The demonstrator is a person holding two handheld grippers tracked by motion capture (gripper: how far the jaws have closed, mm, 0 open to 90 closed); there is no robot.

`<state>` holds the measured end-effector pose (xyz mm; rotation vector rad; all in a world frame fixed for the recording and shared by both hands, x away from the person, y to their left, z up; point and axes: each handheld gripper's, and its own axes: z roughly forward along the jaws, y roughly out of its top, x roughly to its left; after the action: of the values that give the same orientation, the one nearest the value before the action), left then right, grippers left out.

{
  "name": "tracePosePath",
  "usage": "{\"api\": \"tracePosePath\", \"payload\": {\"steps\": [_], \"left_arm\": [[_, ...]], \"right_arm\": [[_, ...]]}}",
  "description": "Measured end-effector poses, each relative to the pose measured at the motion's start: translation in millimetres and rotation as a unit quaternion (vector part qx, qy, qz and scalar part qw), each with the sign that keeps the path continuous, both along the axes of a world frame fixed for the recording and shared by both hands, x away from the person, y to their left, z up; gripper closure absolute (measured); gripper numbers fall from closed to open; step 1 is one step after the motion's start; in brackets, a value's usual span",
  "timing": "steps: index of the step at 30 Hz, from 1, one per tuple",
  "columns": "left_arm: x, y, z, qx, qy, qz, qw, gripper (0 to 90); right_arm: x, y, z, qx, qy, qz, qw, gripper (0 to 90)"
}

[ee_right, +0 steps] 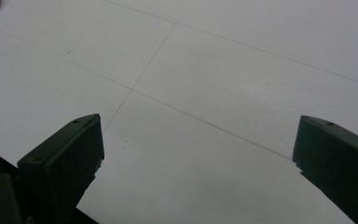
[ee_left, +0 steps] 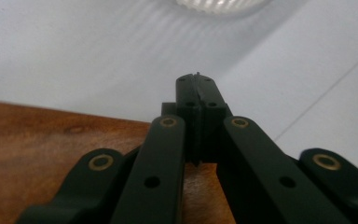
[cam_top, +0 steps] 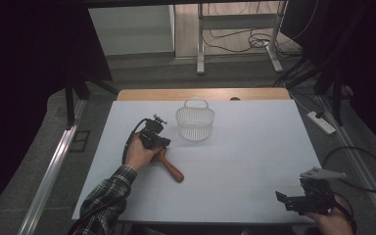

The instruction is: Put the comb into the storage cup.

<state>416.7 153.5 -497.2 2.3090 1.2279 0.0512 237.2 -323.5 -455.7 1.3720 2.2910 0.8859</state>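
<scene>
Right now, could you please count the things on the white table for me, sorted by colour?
White: 1, the basket
Brown: 1, the wooden paddle
Black: 2, the left gripper and the right gripper
Total: 4

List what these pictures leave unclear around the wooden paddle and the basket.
- Wooden paddle: high view, its broad end hidden under the left claw and hand.
- Basket: left gripper view, cut off by the top edge, blurred.
- Basket's inside: high view, too small and dim to tell contents.
</scene>
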Motion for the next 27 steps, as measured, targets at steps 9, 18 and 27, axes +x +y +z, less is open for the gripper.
{"api": "tracePosePath", "payload": {"steps": [9, 18, 27], "left_arm": [[-18.1, -9.4, -1.7, 0.012, -0.003, -0.025, 0.9996, 89.2], [-36.1, -11.0, -4.5, 0.029, -0.006, -0.032, 0.9991, 89.2], [-54.3, -7.5, -9.5, 0.035, 0.009, -0.037, 0.9987, 89.2]], "right_arm": [[-0.4, 0.3, 0.1, 0.0, -0.001, 0.001, 1.0, 1.9], [-0.6, 0.6, 0.3, -0.001, -0.002, 0.003, 1.0, 2.0], [-1.0, 0.7, 0.5, -0.001, -0.005, 0.006, 1.0, 2.1]]}}
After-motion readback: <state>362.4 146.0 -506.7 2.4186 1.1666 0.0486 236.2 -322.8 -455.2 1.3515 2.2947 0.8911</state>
